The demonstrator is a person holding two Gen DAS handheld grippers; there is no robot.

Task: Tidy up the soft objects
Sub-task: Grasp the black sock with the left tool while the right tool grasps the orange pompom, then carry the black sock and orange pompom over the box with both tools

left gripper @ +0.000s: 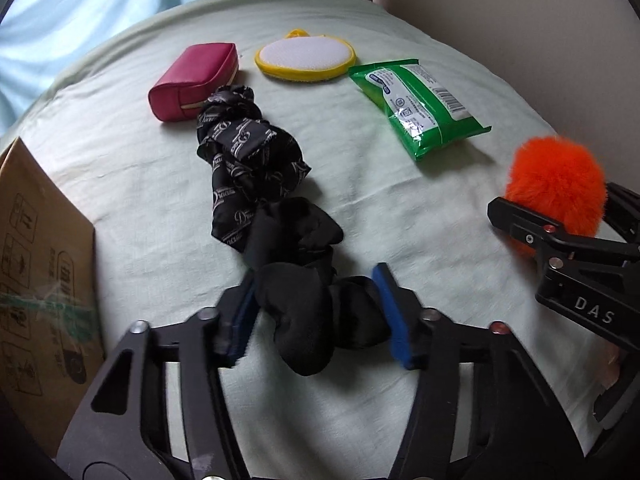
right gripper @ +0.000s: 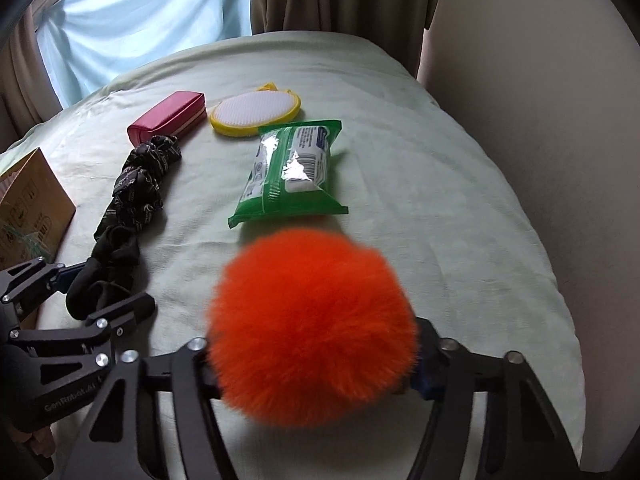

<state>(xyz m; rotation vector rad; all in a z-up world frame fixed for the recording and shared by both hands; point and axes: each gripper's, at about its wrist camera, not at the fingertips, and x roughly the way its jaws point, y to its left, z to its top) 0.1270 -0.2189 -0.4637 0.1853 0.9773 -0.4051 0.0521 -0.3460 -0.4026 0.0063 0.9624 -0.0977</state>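
- The black scarf (left gripper: pixel 256 184) lies in a long twisted rope on the pale green bedsheet (left gripper: pixel 400 208); its plain black near end is bunched between the blue pads (left gripper: pixel 390 312) of the left gripper (left gripper: pixel 316 312), which are closing in on both sides, the jaws partly spread and pinching only that end
- The orange pompom (right gripper: pixel 312 328) sits squeezed between the jaws of the right gripper (right gripper: pixel 316 376), its fur spilling over both fingers
- Risk: lifting the scarf by 1 end would likely leave the rest trailing ahead of the left gripper, where its printed far end touches the pink pouch (left gripper: pixel 192 80) and could drag it
- Risk: the pompom's fur is slippery and compressible, so a shallow grip may let it pop out
- Risk: the 2 grippers are near each other; swinging toward the cardboard box (left gripper: pixel 44 264), left of the left gripper, could tangle them
- Ahead lie the yellow-rimmed pad (left gripper: pixel 306 56) and green wet wipes pack (left gripper: pixel 416 108)
- The left wrist view shows the pads on the scarf; the right wrist view hides its own pads behind fur but shows the box top edge and the window curtain (right gripper: pixel 152 12)
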